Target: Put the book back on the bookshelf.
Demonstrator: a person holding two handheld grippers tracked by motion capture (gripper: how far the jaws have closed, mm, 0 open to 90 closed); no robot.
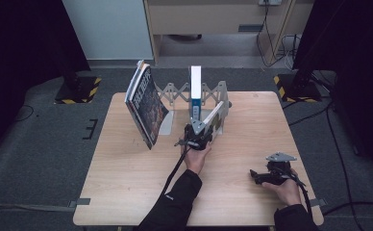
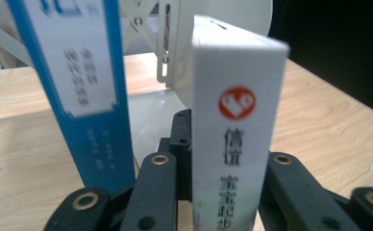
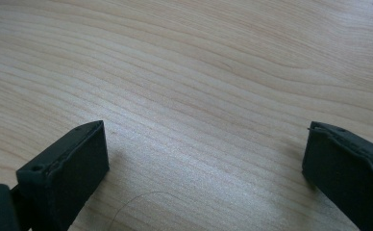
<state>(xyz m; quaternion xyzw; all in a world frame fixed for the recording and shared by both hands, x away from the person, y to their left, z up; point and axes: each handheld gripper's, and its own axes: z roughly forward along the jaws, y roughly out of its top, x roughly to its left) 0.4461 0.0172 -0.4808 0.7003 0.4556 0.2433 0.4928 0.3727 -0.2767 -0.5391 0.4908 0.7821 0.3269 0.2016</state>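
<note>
- The white book (image 2: 237, 144) is clamped by its spine between the jaws of the left gripper (image 1: 197, 137); in the high view it is seen tilted at the right end of the folding book rack (image 1: 175, 94), near the middle of the far half of the wooden table (image 1: 127, 187); whether its lower edge touches the rack's base cannot be told.
- At the far left, a dark-covered magazine (image 1: 145, 106) is seen leaning at the rack's left end, its top tipped away from the rack; it is well apart from both grippers.
- Next to the right, a blue-spined book (image 2: 74, 86) is stood upright in the rack, just beside the held book; a narrow gap is seen between the two spines in the left gripper view.
- The work is judged to be midway: the magazine and the blue-spined book are already placed; the white book is at its slot but not yet upright and not yet released; what seems left is for it to be straightened, set against its neighbour and let go.
- At the far right, the right gripper (image 1: 266, 175) is rested low over bare wood near the table's front corner, well apart from the rack; its jaws are spread wide with nothing between them.
</note>
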